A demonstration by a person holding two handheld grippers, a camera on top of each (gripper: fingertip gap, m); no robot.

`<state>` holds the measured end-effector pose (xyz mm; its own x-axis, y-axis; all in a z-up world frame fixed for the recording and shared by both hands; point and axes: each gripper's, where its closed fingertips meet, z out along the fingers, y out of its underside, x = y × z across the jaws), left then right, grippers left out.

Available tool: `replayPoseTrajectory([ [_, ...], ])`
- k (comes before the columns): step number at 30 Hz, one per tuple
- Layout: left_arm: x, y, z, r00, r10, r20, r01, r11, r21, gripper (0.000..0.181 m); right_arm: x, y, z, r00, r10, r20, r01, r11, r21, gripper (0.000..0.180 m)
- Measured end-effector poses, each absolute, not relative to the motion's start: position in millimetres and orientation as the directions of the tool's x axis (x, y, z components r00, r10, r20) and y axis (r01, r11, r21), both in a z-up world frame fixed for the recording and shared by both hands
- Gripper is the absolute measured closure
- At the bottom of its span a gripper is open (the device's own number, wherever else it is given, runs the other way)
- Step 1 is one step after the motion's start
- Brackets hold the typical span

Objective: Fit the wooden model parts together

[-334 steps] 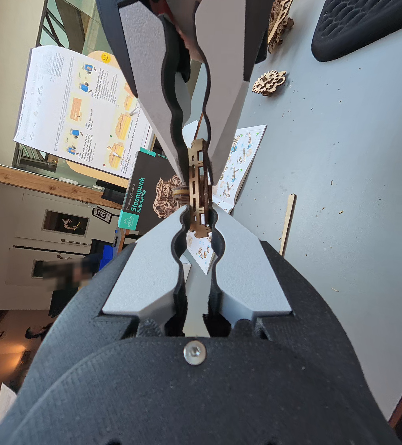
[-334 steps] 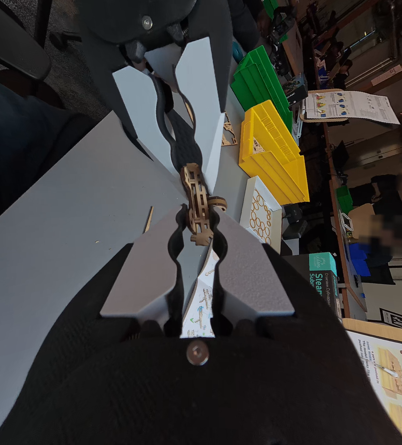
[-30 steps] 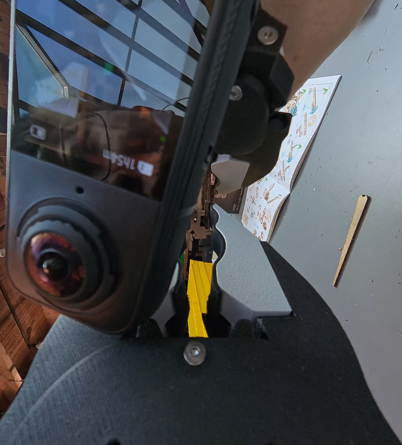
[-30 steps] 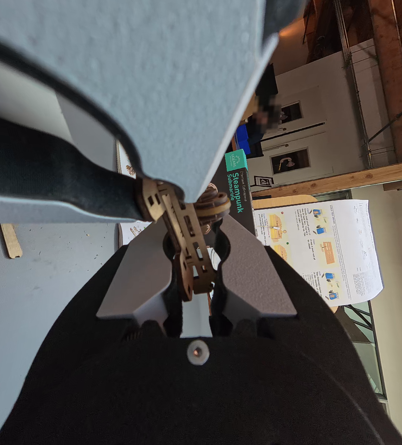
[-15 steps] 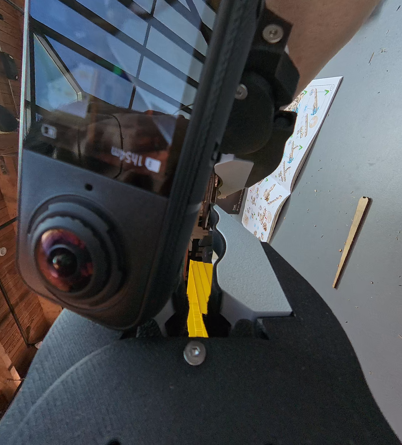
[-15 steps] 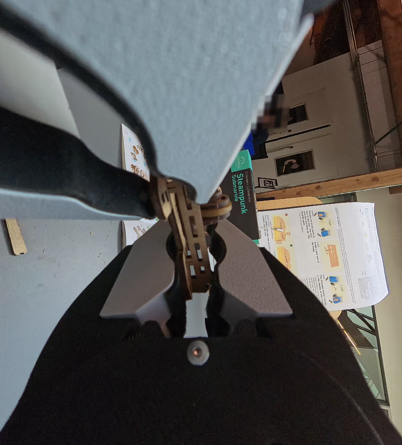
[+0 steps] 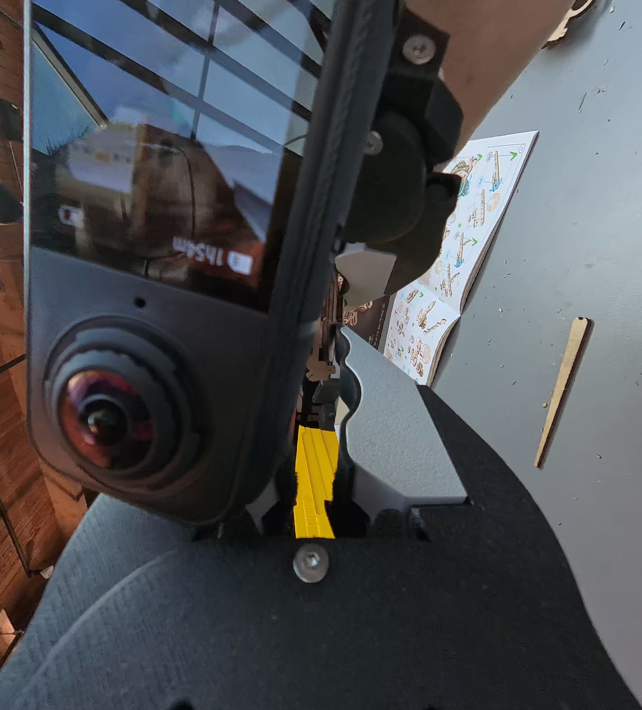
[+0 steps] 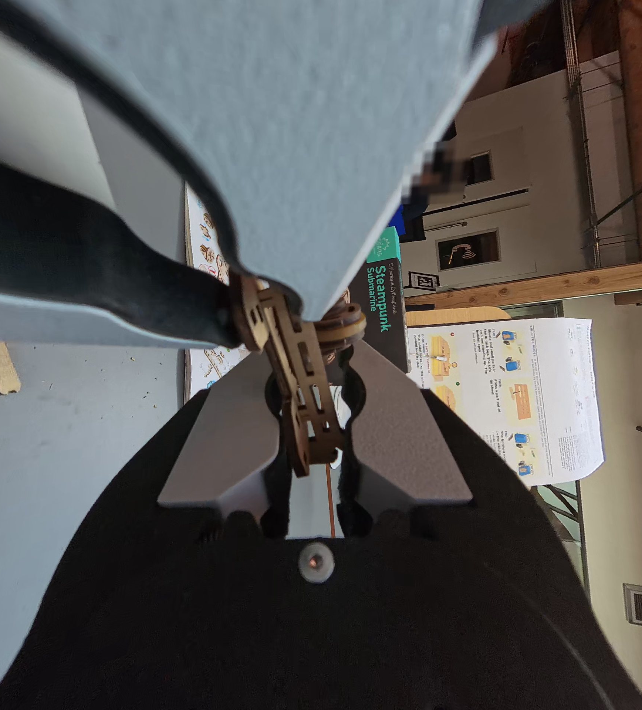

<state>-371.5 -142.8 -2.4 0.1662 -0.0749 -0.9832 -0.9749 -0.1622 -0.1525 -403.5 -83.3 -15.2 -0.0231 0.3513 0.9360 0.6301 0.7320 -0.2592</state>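
Both the right hand-held gripper [image 8: 313,418] and left hand-held gripper [image 8: 242,303] pinched the thin, brittle-looking wooden assembly [image 8: 304,384] by its flat faces.

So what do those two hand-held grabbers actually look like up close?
Each gripper, right and left, has a rough black body with one silver screw in the middle. Its two jaws are pale grey wedges with wavy black padding on the inner edges. The right one carries a black camera with a bulging round lens and glossy screen.

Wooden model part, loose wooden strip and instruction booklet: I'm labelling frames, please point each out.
wooden model part [image 8: 304,388], right wrist view, slotted middle.
loose wooden strip [image 7: 563,388], left wrist view, mid-length.
instruction booklet [image 7: 481,215], left wrist view, upper page.
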Motion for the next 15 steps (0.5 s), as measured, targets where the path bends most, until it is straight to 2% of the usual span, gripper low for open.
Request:
replayPoseTrajectory([
  [8,-367.1,-152.6,9.8,0.268,-0.103,-0.958,-0.963,-0.062,-0.263,0.163,-402.8,-85.8,-13.1,-0.021,0.37,0.929,0.617,0.735,-0.28,0.166],
  [15,-375.6,-157.7,12.4,0.286,-0.103,-0.953,-0.958,-0.052,-0.282,0.158,-401.8,-83.6,-13.0,-0.029,0.37,0.929,0.616,0.738,-0.275,0.169],
])
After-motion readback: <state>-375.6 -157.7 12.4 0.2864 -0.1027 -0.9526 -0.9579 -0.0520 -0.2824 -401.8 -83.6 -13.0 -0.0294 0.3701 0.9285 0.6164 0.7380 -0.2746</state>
